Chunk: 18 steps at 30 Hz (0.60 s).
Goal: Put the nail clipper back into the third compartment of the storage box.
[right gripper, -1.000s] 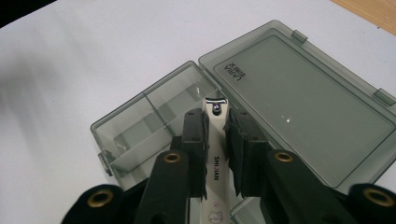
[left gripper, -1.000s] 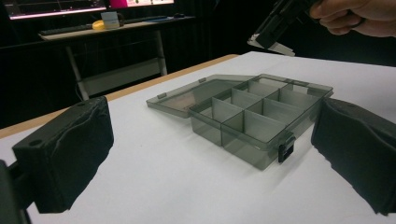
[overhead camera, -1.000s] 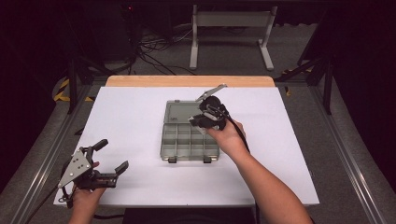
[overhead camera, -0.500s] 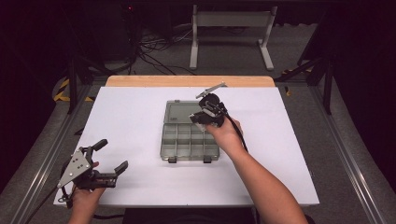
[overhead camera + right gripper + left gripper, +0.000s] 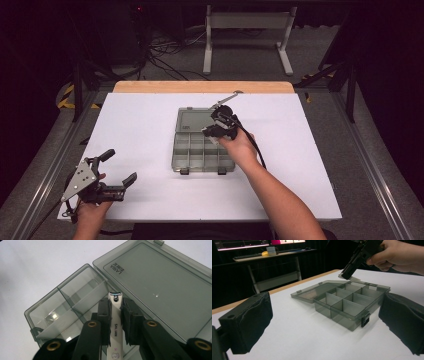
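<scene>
While the left gripper (image 5: 116,175) rests near the front left corner of the white table (image 5: 140,130), its two black jaws spread wide and holding nothing, the right gripper (image 5: 115,315) hangs over a smoky grey compartment box (image 5: 204,152) at the middle of the table, its padded jaws pinching a white nail clipper (image 5: 115,327) by its flat sides. Seen from the right gripper view, the clipper stands between the pads with its metal cutting end poking out past them, a brand name printed along its body and a small cartoon face near its lower end. Its tip sits above the row of compartments that runs beside the hinge, close to where the box meets its lid (image 5: 162,282). That lid lies open and flat on the table on the far side of the box, a printed label near one corner. From the left gripper view, the box (image 5: 352,302) lies between the two spread jaws farther off, its dividers upright and its latch tabs facing the camera, while the right gripper (image 5: 348,273) points steeply down over the far compartments, the clipper's end just above the rim; whether it touches the box cannot be told. A hand (image 5: 394,255) wraps the right gripper's body, and a cable (image 5: 252,145) trails back along the forearm in the high view.
</scene>
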{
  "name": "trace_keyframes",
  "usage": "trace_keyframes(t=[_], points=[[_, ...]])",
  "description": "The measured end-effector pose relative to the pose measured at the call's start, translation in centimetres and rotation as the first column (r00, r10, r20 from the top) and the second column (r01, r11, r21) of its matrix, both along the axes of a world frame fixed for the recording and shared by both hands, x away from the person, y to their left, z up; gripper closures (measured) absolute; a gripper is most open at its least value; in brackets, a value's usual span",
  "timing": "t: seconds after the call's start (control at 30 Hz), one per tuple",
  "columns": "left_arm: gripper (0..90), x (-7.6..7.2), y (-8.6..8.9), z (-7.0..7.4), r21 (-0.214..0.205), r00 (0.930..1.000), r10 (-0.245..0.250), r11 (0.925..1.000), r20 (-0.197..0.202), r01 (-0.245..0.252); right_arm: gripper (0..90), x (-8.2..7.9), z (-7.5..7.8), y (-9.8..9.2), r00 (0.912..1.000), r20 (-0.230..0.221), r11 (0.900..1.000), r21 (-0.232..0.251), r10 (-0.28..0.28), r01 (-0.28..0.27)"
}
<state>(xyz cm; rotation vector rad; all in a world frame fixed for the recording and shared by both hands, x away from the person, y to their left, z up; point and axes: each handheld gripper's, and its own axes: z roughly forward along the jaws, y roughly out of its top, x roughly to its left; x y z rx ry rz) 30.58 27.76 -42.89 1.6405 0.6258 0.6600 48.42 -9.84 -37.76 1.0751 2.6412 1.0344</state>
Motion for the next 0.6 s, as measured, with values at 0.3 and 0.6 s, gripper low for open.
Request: trace_keyframes(t=[0.3,0.6], points=[[0.1,0.0,0.0,0.0,0.001,1.0000,-0.001,1.0000,0.002,0.001,77.6,0.4,-0.8,0.2,0.9999,-0.013,1.0000,-0.004,-0.007,0.006],[0.1,0.0,0.0,0.0,0.005,1.0000,0.000,1.0000,-0.001,0.000,77.6,0.6,-1.4,0.2,0.9996,-0.025,0.9999,-0.001,-0.016,0.016]])
